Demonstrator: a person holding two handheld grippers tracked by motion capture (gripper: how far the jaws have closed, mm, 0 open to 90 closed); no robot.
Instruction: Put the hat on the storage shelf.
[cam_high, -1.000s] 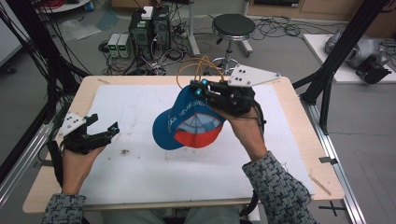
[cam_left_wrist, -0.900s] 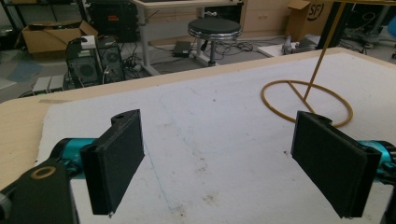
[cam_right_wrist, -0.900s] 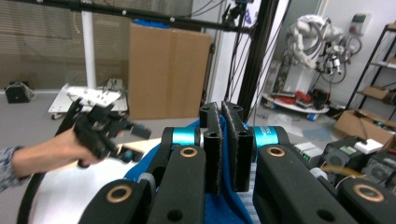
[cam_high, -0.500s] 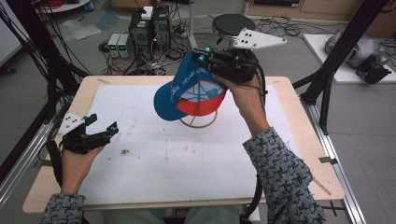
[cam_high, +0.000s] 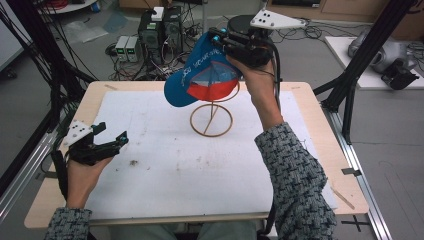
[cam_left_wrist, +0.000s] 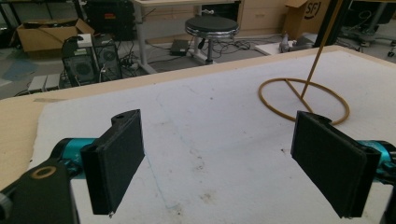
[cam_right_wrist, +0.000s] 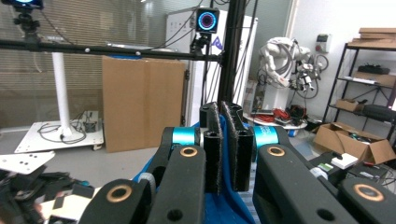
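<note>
R gripper (cam_high: 220, 40) pinches cap (cam_high: 200, 80) by its fabric, lifted above stand (cam_high: 211, 119), prob. to hang it. L gripper (cam_high: 107, 140) spread, empty, resting on mat (cam_high: 165, 170), idle.

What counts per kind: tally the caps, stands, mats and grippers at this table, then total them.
Blue cap, held up by the shut right gripper: 1
Wooden ring stand: 1
White mat: 1
Grippers, counting the open left gripper low over the mat: 2
Total: 5
</note>
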